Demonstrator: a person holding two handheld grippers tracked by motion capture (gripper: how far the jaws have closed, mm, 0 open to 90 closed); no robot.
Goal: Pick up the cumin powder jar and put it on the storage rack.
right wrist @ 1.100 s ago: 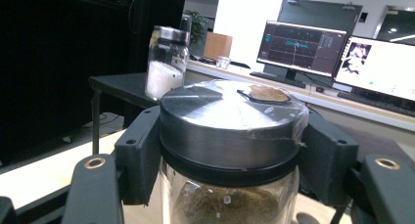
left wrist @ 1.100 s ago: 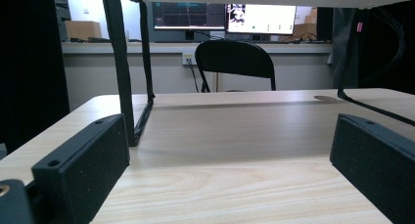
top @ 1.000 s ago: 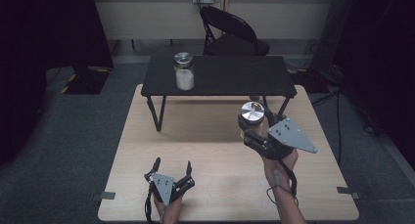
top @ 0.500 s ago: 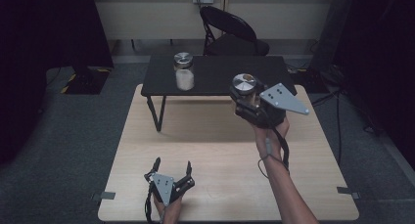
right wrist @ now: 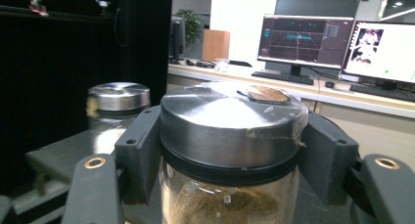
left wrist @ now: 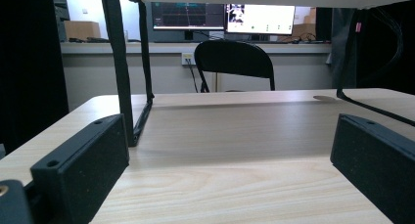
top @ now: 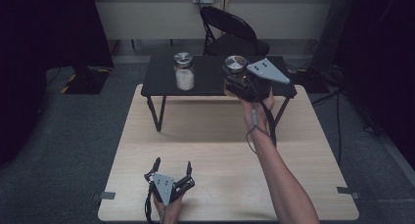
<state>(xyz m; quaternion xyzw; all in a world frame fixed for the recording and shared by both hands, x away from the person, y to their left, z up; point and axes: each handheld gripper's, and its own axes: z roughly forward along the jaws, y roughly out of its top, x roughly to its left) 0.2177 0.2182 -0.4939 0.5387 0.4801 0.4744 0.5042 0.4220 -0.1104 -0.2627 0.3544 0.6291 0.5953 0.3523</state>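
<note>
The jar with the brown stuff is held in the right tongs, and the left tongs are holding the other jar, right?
Not quite. The left tongs hold nothing; the high view shows them open on the wooden table. The other jar stands alone on the black table. The right tongs do hold the brown jar.

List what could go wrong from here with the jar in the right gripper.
1. The right gripper clamps the brown-filled jar just under its metal lid; the glass might slip.
2. The white-filled jar already stands on the black table; a careless set-down could knock it.
3. Set too near the table's front edge, it may tip off.
</note>
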